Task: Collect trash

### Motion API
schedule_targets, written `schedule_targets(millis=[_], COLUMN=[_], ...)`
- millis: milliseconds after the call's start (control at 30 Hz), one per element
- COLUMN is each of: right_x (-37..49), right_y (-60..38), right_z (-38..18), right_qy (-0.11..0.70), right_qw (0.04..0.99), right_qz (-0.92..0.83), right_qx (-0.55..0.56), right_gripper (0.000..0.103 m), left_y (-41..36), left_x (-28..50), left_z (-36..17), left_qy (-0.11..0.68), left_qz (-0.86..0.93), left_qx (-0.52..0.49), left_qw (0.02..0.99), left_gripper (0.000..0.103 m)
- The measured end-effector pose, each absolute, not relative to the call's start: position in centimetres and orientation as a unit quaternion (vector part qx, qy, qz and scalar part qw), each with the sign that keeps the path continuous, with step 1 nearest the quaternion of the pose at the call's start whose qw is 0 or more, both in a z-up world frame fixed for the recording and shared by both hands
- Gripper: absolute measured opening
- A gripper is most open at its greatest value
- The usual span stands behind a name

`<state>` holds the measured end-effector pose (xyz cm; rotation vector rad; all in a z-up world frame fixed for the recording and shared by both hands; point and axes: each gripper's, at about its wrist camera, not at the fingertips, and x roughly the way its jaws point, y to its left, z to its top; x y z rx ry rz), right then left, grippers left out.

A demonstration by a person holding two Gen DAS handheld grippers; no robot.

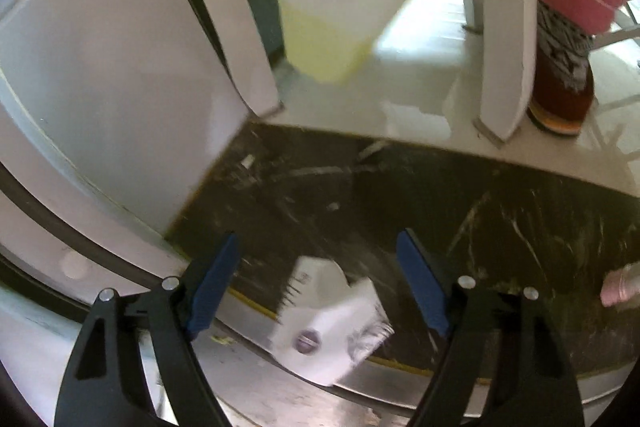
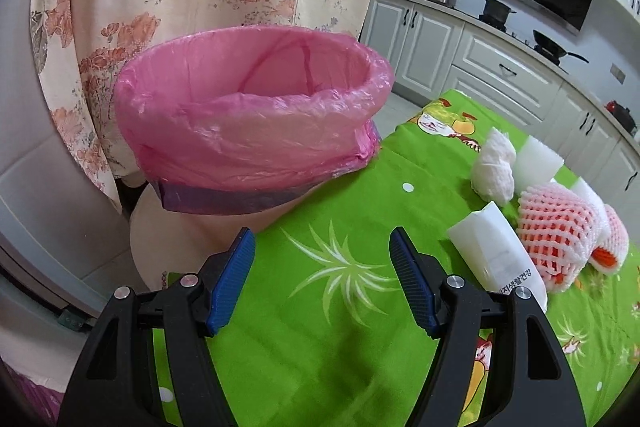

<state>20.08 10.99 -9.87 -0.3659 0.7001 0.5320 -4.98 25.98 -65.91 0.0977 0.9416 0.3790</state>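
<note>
Between the wide-parted jaws of the left gripper [image 1: 318,283] a white carton [image 1: 320,323] is seen lying on the floor, blurred, with neither pad touching it. Beyond it dark marbled floor [image 1: 400,211] gives way to pale tiles, a white table leg [image 1: 502,67] and a slippered foot [image 1: 564,83]. The right gripper [image 2: 322,279] is held open and empty above a green tablecloth [image 2: 332,195]. A white packet [image 2: 496,255] and foam fruit nets [image 2: 556,227] lie to its right, a pink-lined bin [image 2: 248,115] stands farther off at the table's edge
</note>
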Motion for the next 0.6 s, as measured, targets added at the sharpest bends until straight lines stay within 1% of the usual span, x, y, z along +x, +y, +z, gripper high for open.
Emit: schedule_targets(millis=[200, 467, 567, 600], right_x=[19.1, 19.8, 19.3, 19.1], right_y=[12.2, 12.1, 12.4, 12.6], right_z=[-9.2, -9.0, -8.1, -7.8], right_qy=[0.322, 0.321, 0.31, 0.305], right_qw=[0.887, 0.894, 0.897, 0.898], right_qz=[0.269, 0.25, 0.251, 0.252], right_qx=[-0.194, -0.187, -0.191, -0.193], right_gripper=[0.067, 0.067, 0.067, 0.067], left_y=[26.4, 26.5, 26.9, 26.7], left_x=[-6.3, -6.3, -5.8, -5.8], left_z=[-67.9, -70.2, -71.2, -71.1], left_qy=[0.48, 0.497, 0.502, 0.498], left_qz=[0.168, 0.134, 0.129, 0.122], left_qx=[0.013, 0.015, 0.009, 0.018], left_qw=[0.861, 0.857, 0.855, 0.858], left_gripper=[0.077, 0.077, 0.071, 0.063])
